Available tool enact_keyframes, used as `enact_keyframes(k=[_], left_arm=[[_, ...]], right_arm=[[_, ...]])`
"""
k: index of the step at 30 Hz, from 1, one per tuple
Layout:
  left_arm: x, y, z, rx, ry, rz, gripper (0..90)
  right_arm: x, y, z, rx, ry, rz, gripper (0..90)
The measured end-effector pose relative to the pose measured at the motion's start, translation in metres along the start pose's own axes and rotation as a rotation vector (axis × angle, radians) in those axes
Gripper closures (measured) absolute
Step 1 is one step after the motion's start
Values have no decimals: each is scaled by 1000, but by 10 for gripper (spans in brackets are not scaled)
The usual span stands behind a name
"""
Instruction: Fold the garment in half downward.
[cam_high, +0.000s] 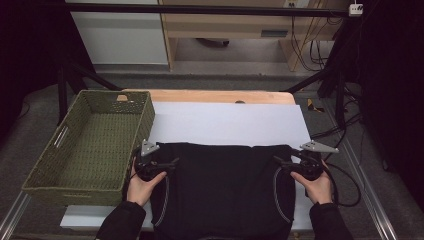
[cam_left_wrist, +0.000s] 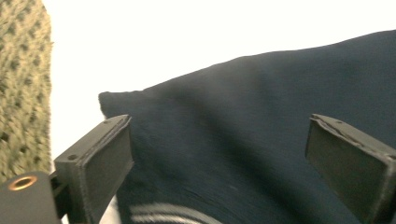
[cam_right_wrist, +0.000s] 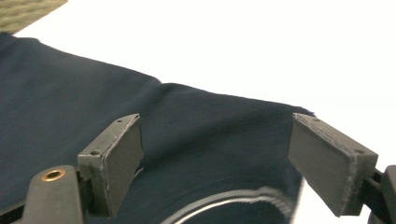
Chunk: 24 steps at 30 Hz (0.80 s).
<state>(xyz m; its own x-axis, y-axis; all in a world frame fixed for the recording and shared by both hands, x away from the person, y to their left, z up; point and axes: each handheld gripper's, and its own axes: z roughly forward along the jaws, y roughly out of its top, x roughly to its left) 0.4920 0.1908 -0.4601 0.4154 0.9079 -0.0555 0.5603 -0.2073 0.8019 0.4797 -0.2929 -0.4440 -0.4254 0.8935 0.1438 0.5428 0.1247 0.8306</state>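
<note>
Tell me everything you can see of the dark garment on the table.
The dark garment is black or very dark navy, a soft, fine knit by its look. It lies flat on the white sheet, its far edge straight and folded, its near part hanging over the table edge. Pale curved seam lines run near each side. The green woven basket sits to its left. The left gripper and right gripper hover at its far corners with jaws open, gripping nothing.

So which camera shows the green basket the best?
The high view: there the whole green woven basket sits at the table's left, beside the dark garment, with rim, walls and inside visible. The left gripper view catches just a blurry strip of its weave; the right gripper view shows a small green corner.
</note>
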Motion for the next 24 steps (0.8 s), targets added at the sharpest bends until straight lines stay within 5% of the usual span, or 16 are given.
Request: enact_keyframes(k=[5, 8, 12, 17, 19, 24], left_arm=[[9, 1, 17, 15, 71, -42, 188], [13, 3, 26, 35, 145, -16, 254], [16, 3, 36, 83, 183, 20, 304], [20, 1, 38, 65, 176, -25, 376], [23, 0, 40, 51, 152, -77, 393], [24, 0, 39, 54, 147, -75, 408]], right_arm=[[-18, 3, 15, 27, -76, 14, 214], [-27, 1, 25, 49, -114, 31, 247], [-36, -3, 36, 106, -147, 44, 307], [-40, -9, 46, 161, -140, 40, 381], [-40, -8, 46, 155, -144, 41, 421], [-36, -8, 45, 167, -130, 26, 601]])
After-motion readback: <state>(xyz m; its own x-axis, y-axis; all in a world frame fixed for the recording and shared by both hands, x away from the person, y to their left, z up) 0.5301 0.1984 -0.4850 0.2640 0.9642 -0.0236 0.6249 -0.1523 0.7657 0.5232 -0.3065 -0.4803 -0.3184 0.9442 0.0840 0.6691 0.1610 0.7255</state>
